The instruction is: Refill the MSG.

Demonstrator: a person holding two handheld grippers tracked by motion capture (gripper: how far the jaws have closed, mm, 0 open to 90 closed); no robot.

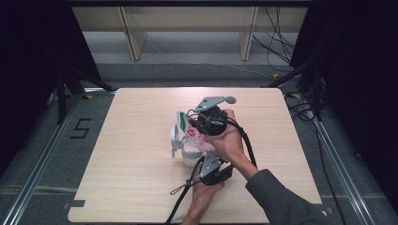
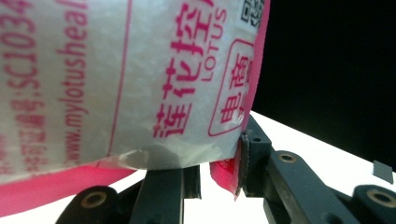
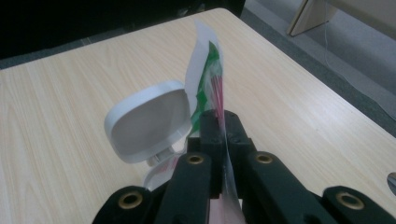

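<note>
Both grippers [image 1: 202, 123] [image 1: 206, 159] clamp the pink-printed packet [image 1: 193, 133] between them.

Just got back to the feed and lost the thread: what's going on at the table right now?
A person is working a plastic bag with pink print over a white container whose hinged lid stands open, near the middle of the table. The right gripper is shut on the bag's thin upper edge. The left gripper holds the bag's lower pink edge between its jaws. The bag hangs over the container's opening, so this looks like filling it from the bag.
</note>
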